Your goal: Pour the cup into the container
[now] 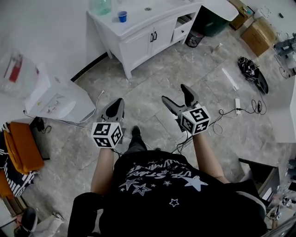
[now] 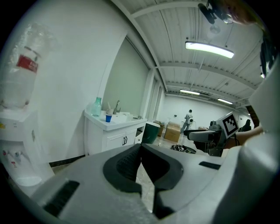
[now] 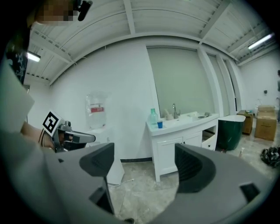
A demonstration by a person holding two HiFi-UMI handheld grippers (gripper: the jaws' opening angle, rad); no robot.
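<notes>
Closing the gap to the counter is the step in hand, as we judge it. Both tools are held out over the grey tiled floor (image 1: 152, 78), well apart from the small blue plastic cup (image 1: 122, 16). It stands on top of the white two-door sink cabinet (image 1: 138, 44), upper left-centre of the head view. Just left of the cup is the pale green see-thru container (image 1: 101, 6), cut off by the top edge there, so we can't tell if it's open on top. The right gripper (image 1: 175, 94) has its fingers spread wide w/ nothing btwn them, only floor & cabinet beyond. The left gripper (image 1: 116, 105) has its fingers pressed together, empty.

To do it well, we think:
- Walk in square to the cabinet front w/ the right gripper roughly level.
- Hold the cup centred btwn the open fingers in the right gripper view, where it sits a bit above centre.
- Take the cup at mid-height, not the rim, w/ a gentle squeeze, since a thin cup prob. buckles & slops.
- Come in from the cup's right side, as cup & container stand close & a knock is likely.
- Mind the black cables (image 1: 231, 111) on the floor, right-centre of the head view.
- Use the left gripper to steady the container during the pour, but it'd need to open first.
</notes>
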